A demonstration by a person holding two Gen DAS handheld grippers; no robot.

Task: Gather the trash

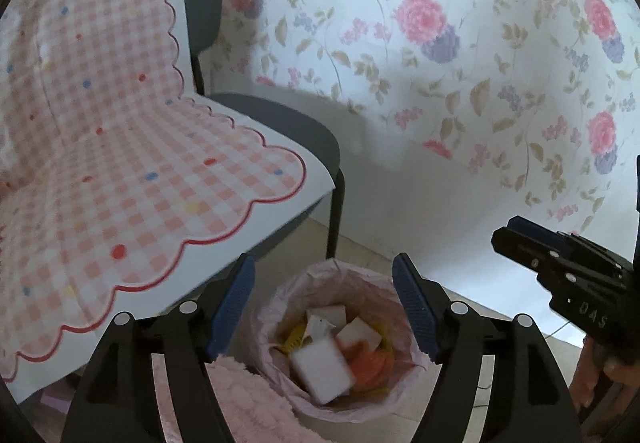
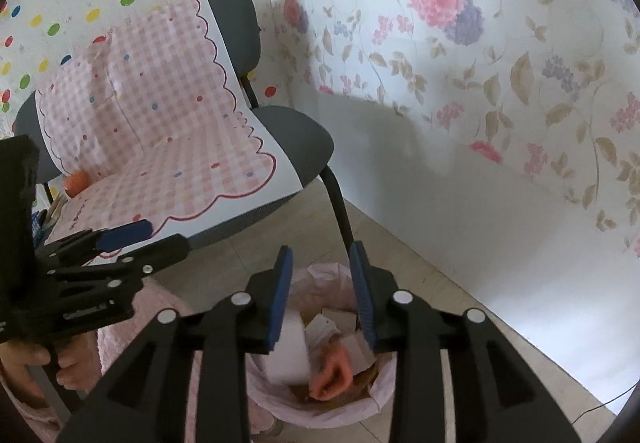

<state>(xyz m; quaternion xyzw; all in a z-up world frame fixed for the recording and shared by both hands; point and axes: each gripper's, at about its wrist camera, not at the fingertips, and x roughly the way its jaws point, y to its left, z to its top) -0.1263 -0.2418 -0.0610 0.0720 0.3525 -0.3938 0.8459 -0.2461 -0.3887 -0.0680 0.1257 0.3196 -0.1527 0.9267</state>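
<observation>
A trash bin with a pink liner (image 1: 396, 375) (image 2: 380, 391) stands on the floor below both grippers. Inside lie white foam blocks (image 1: 320, 371) (image 2: 288, 355), an orange scrap (image 1: 372, 363) (image 2: 332, 375) and yellow bits. My left gripper (image 1: 322, 271) hangs over the bin with its jaws wide open and nothing between them. My right gripper (image 2: 321, 255) is also above the bin, its jaws partly open and empty. Each gripper shows in the other's view: the right gripper (image 1: 508, 233) at the right edge, the left gripper (image 2: 160, 237) at the left.
A dark chair (image 1: 280, 115) (image 2: 296, 139) draped with a pink checked sheet (image 1: 120, 147) (image 2: 160, 115) stands left of the bin. An orange item (image 2: 76, 181) lies on it. Floral wallpaper (image 1: 440, 43) rises behind. A hand (image 2: 24, 363) in a pink fluffy sleeve grips the left handle.
</observation>
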